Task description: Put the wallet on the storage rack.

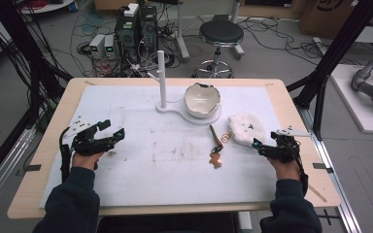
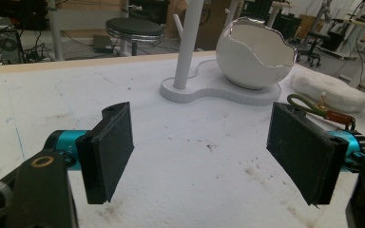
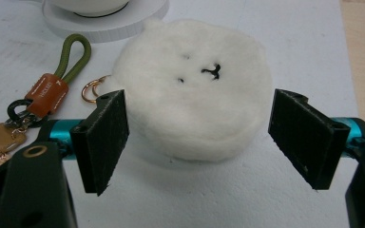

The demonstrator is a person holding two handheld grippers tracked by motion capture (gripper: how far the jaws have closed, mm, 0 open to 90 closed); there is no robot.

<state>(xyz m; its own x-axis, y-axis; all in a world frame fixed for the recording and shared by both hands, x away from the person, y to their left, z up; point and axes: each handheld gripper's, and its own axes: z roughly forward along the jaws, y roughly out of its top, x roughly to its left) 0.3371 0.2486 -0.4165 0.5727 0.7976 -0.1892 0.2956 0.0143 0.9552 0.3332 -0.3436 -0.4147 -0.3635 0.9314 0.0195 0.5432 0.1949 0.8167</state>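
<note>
Left hand pose: your left hand (image 1: pixel 85 158) comes in from 7 o'clock in the high view, forearm in a dark sleeve, knuckles over the worktop (image 1: pixel 141 194), the left tool (image 1: pixel 110 132) pointing toward 2 o'clock.
Left tool state: jaws spread wide, nothing between them; in the left gripper view only bare white mat (image 2: pixel 185 156) lies in the gap.
Right hand pose: your right hand (image 1: pixel 287 167) comes in from 5 o'clock, the right tool (image 1: pixel 261 145) pointing toward 10 o'clock at the plush.
Right tool state: jaws fully apart, gripping nothing; the pads stand either side of the near edge of the plush, whether they touch it is hard to tell.
Task thing: white plush disc (image 3: pixel 195 104) lies flat on the mat at 3 o'clock of the worktop, just beside the keychain (image 3: pixel 43 97) on its 9 o'clock side.
Other items: eggshell-shaped bowl (image 1: pixel 201 99) sits on the white stand base (image 1: pixel 175 108) at 12 o'clock, its post upright beside it.
Cut off: in the right gripper view the stand base runs off the top edge and the keychain's gold charm is cropped at the left.
Hard to make out: the small black marks on the plush are too small to read; keychain tag lettering is illegible.
Hidden: both tool bodies cover the fingers in the high view.
</note>
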